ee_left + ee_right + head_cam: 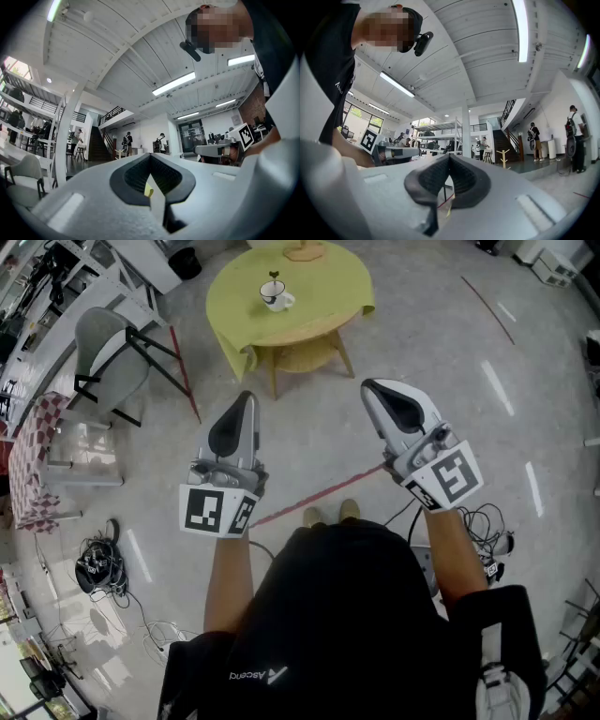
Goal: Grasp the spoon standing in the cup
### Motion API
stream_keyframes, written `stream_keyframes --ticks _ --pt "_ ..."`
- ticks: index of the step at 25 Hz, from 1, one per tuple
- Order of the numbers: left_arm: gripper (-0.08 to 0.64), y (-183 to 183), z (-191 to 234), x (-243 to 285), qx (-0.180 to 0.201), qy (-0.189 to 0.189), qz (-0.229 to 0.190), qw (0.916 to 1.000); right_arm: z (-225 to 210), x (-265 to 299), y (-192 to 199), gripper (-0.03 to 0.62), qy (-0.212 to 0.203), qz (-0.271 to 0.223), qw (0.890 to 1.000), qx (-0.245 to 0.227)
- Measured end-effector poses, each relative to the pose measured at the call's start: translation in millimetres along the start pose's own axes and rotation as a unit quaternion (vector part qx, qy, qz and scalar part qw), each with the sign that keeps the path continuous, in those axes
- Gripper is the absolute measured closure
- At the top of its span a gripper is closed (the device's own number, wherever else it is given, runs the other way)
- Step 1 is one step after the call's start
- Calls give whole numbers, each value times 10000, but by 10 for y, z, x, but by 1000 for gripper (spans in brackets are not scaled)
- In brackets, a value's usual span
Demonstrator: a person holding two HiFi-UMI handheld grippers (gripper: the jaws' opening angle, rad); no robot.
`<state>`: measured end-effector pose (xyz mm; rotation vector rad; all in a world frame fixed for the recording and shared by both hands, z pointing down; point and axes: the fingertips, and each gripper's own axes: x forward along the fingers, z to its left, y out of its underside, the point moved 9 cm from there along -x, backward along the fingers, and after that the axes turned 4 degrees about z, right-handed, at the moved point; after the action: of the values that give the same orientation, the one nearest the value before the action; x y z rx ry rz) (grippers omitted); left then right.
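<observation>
A white cup point(277, 300) with a dark spoon point(273, 283) standing in it sits on a round table under a yellow-green cloth point(309, 287), far ahead in the head view. Both grippers are held over the floor, well short of the table. My left gripper point(247, 396) is shut with nothing in it, its tip pointing toward the table. My right gripper point(367, 385) is likewise shut and empty. In the left gripper view the jaws point(150, 158) meet, and a sliver of yellow shows behind them. The right gripper view shows its jaws point(449, 158) closed together.
A grey chair point(101, 345) with black legs stands to the left of the table. A red-checked cloth point(33, 460) lies at the far left. Cables point(98, 566) are on the floor at lower left. A red line point(319, 491) crosses the floor between the grippers. A wooden piece point(305, 251) is at the table's far edge.
</observation>
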<state>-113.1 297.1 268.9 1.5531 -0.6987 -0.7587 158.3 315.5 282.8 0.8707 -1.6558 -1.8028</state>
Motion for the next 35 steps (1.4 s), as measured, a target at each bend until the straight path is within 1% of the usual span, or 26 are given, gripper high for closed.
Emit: stream_keyframes --ticks 5,11,16,21,26,28,35 --pt "551 -6 -88 67 -2 -27 4 10000 -70 -64 -2 589 -64 9 10000 -26" --pt "551 -16 -198 194 -1 -177 37 9998 -227 -137 11 589 -291 2 9996 30" --pt "551 -47 -177 342 55 -360 0 9993 -442 -69 22 589 -437 12 9990 -10" --pt "551 14 -86 473 43 -532 9 9986 -668 84 43 589 -505 81 9987 -57" --pt "551 139 155 713 44 -591 -39 9982 -899 406 135 589 -520 102 9986 -53" --pt "551 182 314 836 47 -606 -68 9981 -997 601 182 589 -530 132 9985 -43" --pt "551 361 1210 1430 127 -549 -141 9983 -1369 1689 340 589 -549 295 9980 -133"
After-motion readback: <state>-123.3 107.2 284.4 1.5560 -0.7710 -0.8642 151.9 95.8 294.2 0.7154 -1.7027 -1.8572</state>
